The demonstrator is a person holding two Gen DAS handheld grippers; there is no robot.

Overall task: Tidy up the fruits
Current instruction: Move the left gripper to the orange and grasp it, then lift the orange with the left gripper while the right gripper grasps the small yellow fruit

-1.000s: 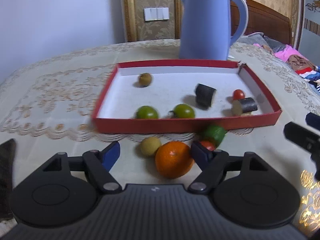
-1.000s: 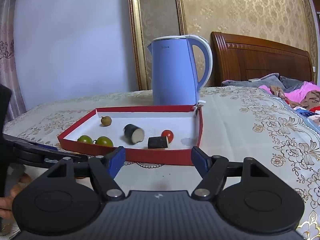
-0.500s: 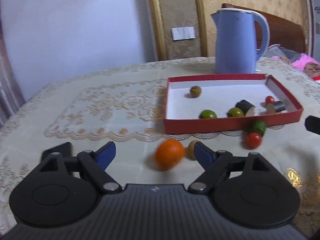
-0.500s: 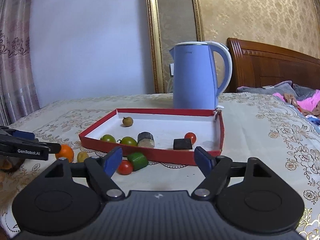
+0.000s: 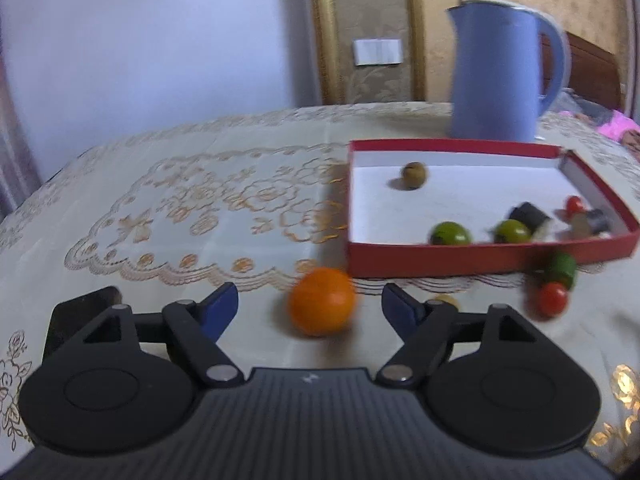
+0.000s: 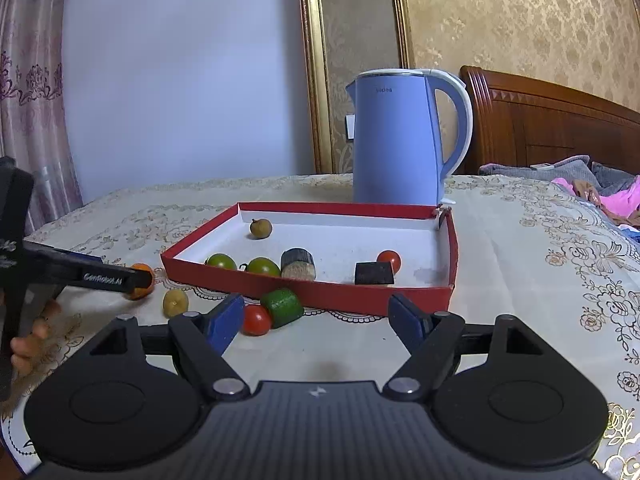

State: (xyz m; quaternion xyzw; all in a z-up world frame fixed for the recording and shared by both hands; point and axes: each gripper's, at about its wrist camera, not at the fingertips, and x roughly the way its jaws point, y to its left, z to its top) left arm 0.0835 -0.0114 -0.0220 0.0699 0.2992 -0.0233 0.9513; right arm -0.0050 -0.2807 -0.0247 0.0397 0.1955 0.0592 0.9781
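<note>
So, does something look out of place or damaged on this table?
Yes. Four pieces lie outside the red tray: an orange, a small yellow fruit, a red tomato and a green piece. The tray's far right corner looks split open.

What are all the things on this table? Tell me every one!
orange: 1, orange, on cloth between left tool tips
yellow fruit: 1, yellowish, beside orange
red tomatoes: 2, one outside tray, one inside
green piece: 1, outside tray front
green tomatoes: 2, inside tray
brown fruit: 1, tray back
dark chunks: 2, inside tray
tray: 1, red
kettle: 1, blue, behind tray
left tool: open
right tool: open
</note>
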